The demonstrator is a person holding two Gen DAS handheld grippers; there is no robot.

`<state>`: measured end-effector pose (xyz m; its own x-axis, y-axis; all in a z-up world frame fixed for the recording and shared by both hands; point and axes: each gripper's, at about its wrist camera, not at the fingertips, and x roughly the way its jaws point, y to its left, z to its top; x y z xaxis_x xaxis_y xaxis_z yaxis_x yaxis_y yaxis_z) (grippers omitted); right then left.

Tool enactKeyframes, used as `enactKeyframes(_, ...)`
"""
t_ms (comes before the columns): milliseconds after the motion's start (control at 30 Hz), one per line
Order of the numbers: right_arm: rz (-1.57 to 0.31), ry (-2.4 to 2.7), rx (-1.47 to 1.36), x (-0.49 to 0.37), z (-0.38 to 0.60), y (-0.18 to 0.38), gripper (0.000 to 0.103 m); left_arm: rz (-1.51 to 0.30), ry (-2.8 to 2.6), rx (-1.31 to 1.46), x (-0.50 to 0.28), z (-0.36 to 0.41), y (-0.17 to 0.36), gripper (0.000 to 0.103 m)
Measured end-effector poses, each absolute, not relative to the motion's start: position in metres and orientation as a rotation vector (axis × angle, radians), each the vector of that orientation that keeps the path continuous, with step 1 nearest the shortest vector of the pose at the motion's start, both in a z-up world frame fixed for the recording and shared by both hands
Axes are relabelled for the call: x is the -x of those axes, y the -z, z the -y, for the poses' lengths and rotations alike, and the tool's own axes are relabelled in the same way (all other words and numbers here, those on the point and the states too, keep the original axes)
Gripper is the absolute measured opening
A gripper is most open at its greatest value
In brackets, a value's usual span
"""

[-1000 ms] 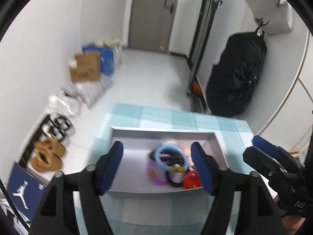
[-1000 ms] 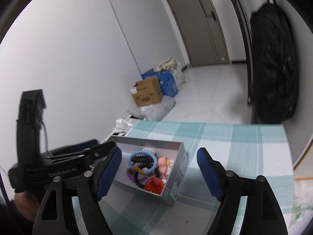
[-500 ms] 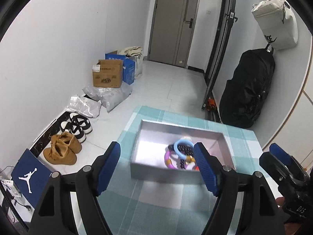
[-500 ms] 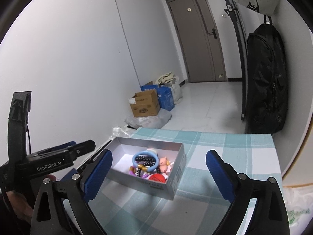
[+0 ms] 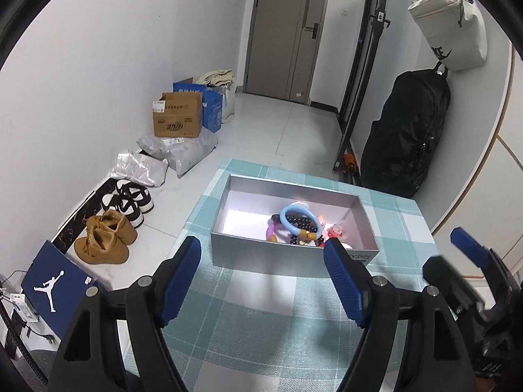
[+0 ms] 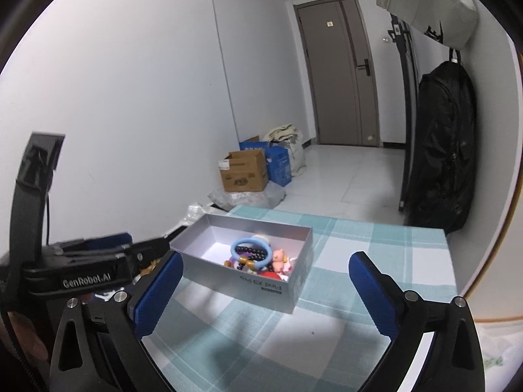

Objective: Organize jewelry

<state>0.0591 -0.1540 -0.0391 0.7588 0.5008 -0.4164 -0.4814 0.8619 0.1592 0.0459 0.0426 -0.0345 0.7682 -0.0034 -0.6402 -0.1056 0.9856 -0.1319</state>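
A silver open box [image 5: 261, 248] [image 6: 261, 289] stands on the teal checked tablecloth [image 5: 261, 310] [image 6: 294, 333]. Inside lie a light blue bangle [image 5: 298, 217] [image 6: 251, 249], a black bead bracelet [image 5: 299, 221] [image 6: 253, 254], a purple ring [image 5: 272, 231], a small pink figure [image 6: 278, 256] and a red piece [image 6: 271, 274]. My left gripper [image 5: 263, 277] is open and empty, above the cloth just in front of the box. My right gripper [image 6: 263, 297] is open and empty, nearer than the box; it also shows at the right of the left wrist view [image 5: 470, 254].
The table ends just beyond the box. On the floor at the left are shoes [image 5: 104, 238], plastic bags [image 5: 176, 150] and cardboard boxes [image 5: 178, 116] [image 6: 245, 171]. A black bag [image 5: 405, 137] [image 6: 444, 143] hangs on the right wall. A door [image 5: 287, 29] is at the far end.
Both grippers have pulled back and up from the box, which now looks smaller and farther. Both stay open and empty. The jewelry in the box has not moved.
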Motion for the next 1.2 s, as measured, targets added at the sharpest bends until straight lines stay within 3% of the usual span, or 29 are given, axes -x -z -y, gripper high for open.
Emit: enactKeyframes(1200, -0.476, -0.515, -0.102, -0.052, 0.171, 0.042, 0.103, -0.679, 0.018, 0.093, -0.039, -0.017, 0.032, 0.074)
